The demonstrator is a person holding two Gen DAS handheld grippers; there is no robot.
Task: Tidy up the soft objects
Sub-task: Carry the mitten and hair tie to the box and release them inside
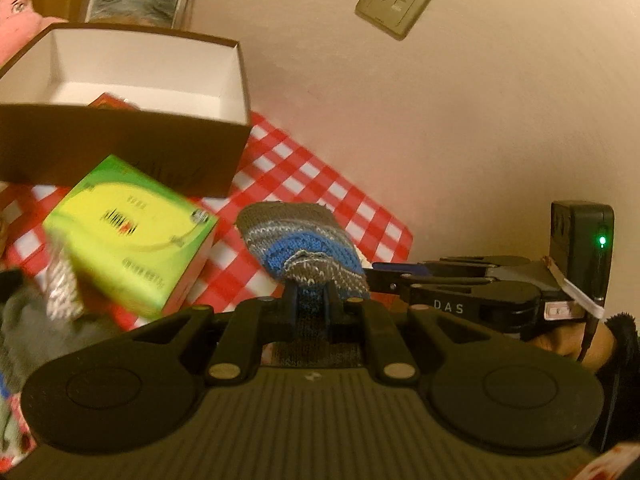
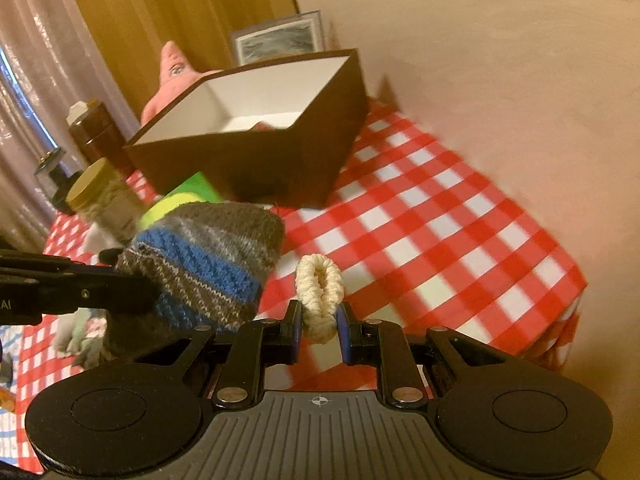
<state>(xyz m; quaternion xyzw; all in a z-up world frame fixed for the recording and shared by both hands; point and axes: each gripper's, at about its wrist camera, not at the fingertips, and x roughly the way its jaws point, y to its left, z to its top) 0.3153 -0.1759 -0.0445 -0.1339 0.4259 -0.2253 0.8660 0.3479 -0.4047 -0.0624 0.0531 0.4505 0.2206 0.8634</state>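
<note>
Two tongs gripping: your left tongs [image 1: 310,292] are pinching the knit sock [image 1: 300,246], right tongs [image 2: 319,322] pinching the cream scrunchie [image 2: 320,294], both near the brown box [image 2: 256,160].

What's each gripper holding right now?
Left gripper: closed on the striped grey-and-blue knitted sock.
Right gripper: closed on the cream knitted ring.

Green carton [image 1: 128,236] motion-blurred, print unreadable; pink plush [image 1: 16,12] cut off at edge
</note>
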